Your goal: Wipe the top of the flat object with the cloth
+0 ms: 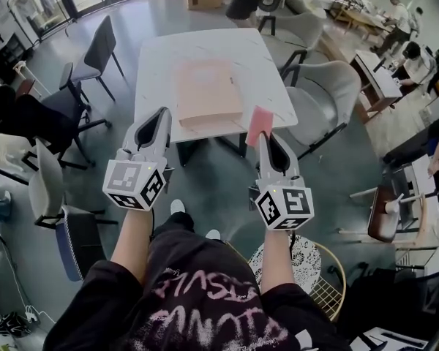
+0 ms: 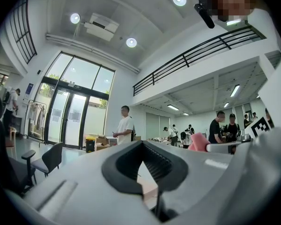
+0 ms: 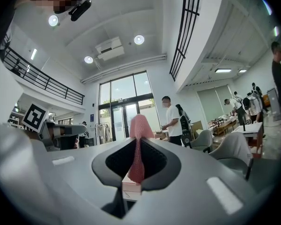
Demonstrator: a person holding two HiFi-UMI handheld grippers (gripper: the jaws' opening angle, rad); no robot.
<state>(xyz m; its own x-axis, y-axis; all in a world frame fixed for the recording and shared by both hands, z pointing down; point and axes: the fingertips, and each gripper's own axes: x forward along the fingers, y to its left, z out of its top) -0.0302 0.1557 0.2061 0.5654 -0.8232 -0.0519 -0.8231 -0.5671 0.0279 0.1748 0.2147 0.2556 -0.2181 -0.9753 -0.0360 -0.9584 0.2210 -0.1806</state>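
My right tongs (image 1: 263,139) pinch the pink cloth (image 1: 259,123) upright; my left tongs (image 1: 162,114) are pressed together, empty; ahead, between both, the flat tan object (image 1: 207,91) lies on the white bench (image 1: 155,57).

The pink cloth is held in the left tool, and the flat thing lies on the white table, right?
Not quite: the pink cloth is held in the right tool, as the right gripper view shows. The left tool holds nothing. The flat thing does lie on the white table.
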